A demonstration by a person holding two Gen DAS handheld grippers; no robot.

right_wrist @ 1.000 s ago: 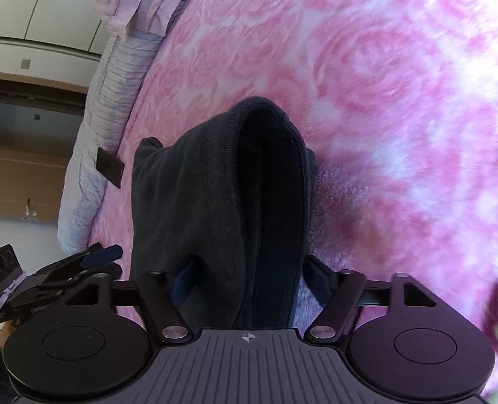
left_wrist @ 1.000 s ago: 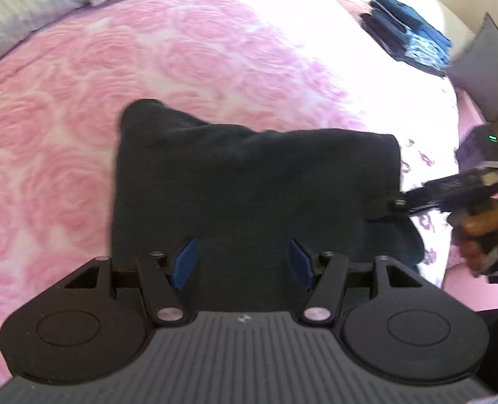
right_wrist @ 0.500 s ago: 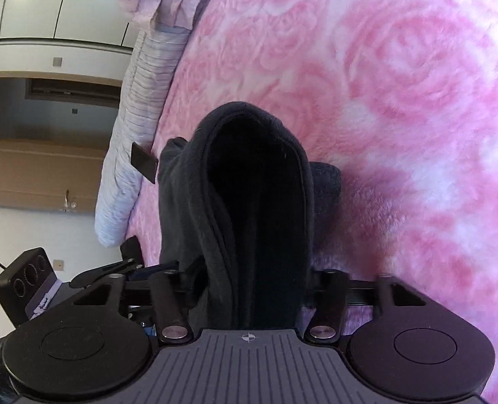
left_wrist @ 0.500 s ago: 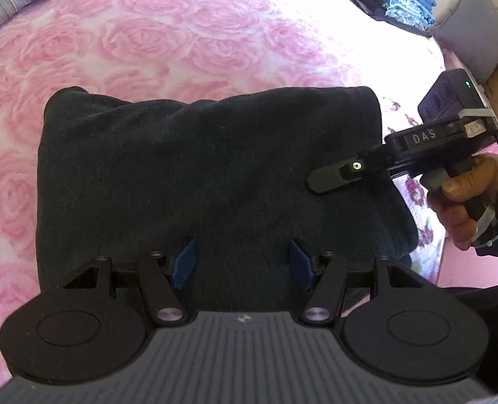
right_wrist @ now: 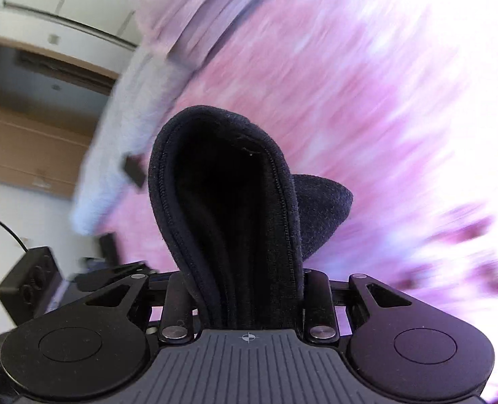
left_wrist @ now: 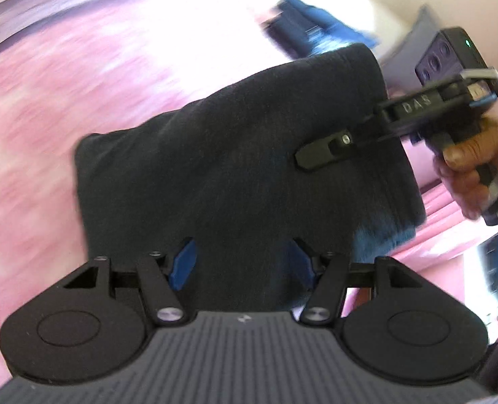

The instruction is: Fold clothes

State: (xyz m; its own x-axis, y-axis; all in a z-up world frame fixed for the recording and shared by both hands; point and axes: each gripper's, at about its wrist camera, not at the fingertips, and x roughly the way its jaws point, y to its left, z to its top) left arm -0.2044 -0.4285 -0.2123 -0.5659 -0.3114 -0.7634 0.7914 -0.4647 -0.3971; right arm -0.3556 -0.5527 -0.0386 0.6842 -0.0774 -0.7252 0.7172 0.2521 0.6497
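Note:
A folded black garment [left_wrist: 215,168] hangs in the air above the pink rose-patterned bed cover [left_wrist: 47,101], held from two sides. My left gripper [left_wrist: 242,262] is shut on its near edge, the thick fold filling the gap between the blue pads [left_wrist: 181,262]. My right gripper [left_wrist: 319,151], held by a hand [left_wrist: 467,161], is clamped on the garment's right edge. In the right wrist view the garment [right_wrist: 222,202] rises as a tall dark loop out of my right gripper [right_wrist: 245,296], whose pads are hidden by cloth. The left gripper's body [right_wrist: 30,289] shows at lower left.
A stack of folded dark and blue clothes [left_wrist: 309,33] lies at the bed's far right, blurred, beside a grey cushion [left_wrist: 414,43]. Pale pillows [right_wrist: 128,134] line the head of the bed [right_wrist: 383,101]. A wooden door or cupboard [right_wrist: 30,134] stands beyond.
The garment has come up off the bed cover and tilted, carried by both grippers. The background now streaks with fast motion, and the right gripper's hold on the right edge has stayed.

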